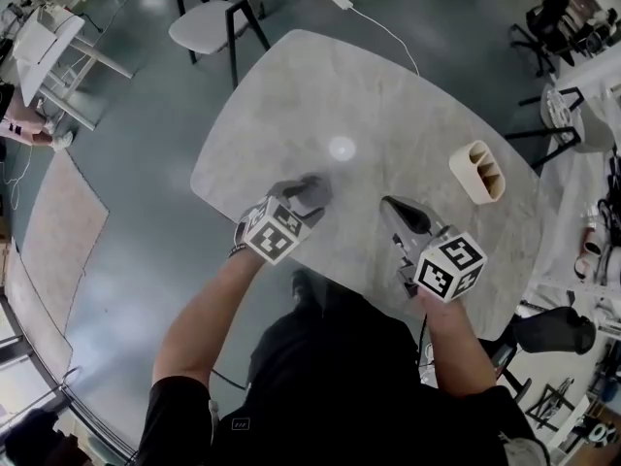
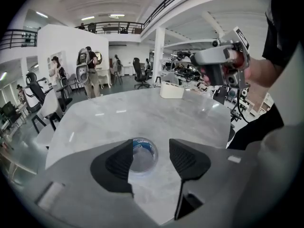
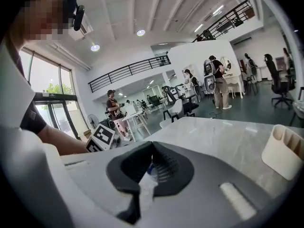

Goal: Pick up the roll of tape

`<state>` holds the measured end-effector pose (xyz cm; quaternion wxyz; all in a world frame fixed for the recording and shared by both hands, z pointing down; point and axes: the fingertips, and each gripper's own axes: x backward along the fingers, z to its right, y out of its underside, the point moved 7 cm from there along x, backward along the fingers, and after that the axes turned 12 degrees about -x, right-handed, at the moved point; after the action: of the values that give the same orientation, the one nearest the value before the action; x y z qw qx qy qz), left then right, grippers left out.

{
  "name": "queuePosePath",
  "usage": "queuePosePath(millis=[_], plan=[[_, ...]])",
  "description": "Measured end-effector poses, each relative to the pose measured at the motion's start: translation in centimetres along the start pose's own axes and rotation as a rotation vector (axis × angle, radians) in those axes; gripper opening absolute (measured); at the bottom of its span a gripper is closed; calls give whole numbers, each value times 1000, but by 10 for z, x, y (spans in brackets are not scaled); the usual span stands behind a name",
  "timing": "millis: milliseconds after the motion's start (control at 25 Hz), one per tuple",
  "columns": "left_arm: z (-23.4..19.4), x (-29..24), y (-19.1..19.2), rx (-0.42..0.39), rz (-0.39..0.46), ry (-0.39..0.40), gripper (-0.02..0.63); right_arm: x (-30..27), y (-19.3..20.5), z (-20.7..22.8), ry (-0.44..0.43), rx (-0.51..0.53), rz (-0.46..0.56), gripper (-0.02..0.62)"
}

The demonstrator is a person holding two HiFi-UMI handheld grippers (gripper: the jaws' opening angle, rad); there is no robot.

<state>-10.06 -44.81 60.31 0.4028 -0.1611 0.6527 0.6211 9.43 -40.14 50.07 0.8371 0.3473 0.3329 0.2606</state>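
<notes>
The roll of tape (image 1: 342, 149), clear with a blue inner core, lies flat near the middle of the marble table (image 1: 408, 105). In the left gripper view the roll of tape (image 2: 143, 154) sits on the table just beyond and between the two dark fingers, untouched. My left gripper (image 1: 310, 188) (image 2: 151, 144) is open and tilted down toward it from the near side. To the right, my right gripper (image 1: 392, 205) (image 3: 152, 154) hovers over the table with its pads together and nothing held. A blue sliver shows through their gap.
A beige two-slot holder (image 1: 477, 171) (image 3: 285, 151) stands at the table's right side. The right gripper (image 2: 221, 63) shows in the left gripper view, and the left gripper's marker cube (image 3: 102, 137) in the right one. A white chair (image 1: 215, 17) stands beyond the far edge.
</notes>
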Motion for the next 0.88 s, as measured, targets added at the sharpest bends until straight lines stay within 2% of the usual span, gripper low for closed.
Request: queuePosePath(millis=[320,520,640,760,880], plan=[[5,-57,21,-121,-166,106,247,1,8,32,33,-42,-7,3],[11,-78,32,-134,-265,170,237,4,12,37,38,-54,-9,3],[16,-87,35,-183,-309,179,193,8,12,39,40,-57,-9,3],[20,-95,36,-273,-357,155,147,13,12,41,44,-60,-10,3],[21,-97,36,-325,-382,136,110,18,12,40,51,-59,-14,3]])
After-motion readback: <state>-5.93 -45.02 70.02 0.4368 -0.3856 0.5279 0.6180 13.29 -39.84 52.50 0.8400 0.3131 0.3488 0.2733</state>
